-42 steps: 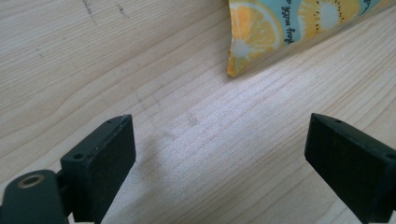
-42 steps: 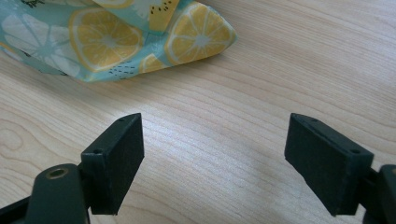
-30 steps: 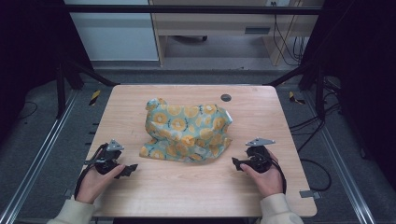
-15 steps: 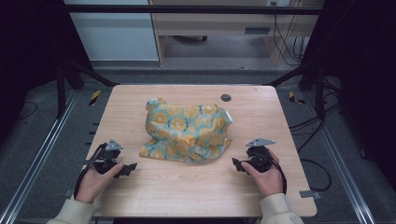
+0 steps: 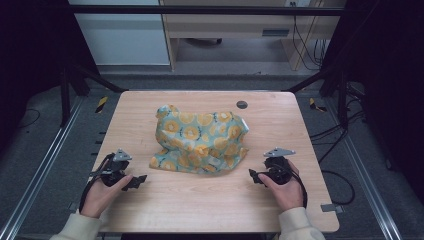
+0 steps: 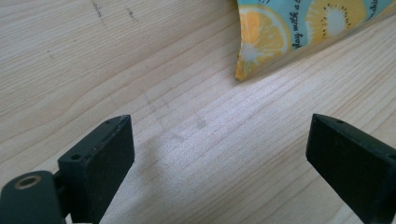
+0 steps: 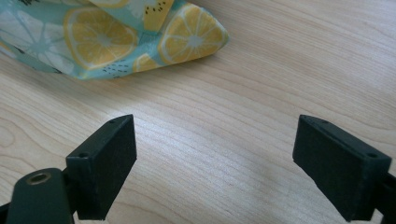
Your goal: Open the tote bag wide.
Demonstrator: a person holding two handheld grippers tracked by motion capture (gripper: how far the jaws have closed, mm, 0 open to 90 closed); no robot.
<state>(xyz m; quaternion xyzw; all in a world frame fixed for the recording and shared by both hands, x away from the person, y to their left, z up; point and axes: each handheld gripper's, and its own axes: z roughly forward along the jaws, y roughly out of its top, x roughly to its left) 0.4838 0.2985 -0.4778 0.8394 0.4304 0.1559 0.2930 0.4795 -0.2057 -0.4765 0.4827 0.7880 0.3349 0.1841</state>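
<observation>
Matt printed cloth [image 5: 200, 141] lies crumpled on a smooth, pale wood-grain table [image 5: 200, 200].

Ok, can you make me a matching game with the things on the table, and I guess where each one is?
Things:
1. fruit-print cloth
2. left gripper
3. right gripper
4. small dark round spot

Places or states:
A. far side of the wooden table, beyond the cloth
B. crumpled in the middle
C. open, near the person's left hand side, beside the cloth's corner
D. open, on the other near side, holding nothing

Pairs: 1-B, 2-C, 3-D, 4-A
</observation>
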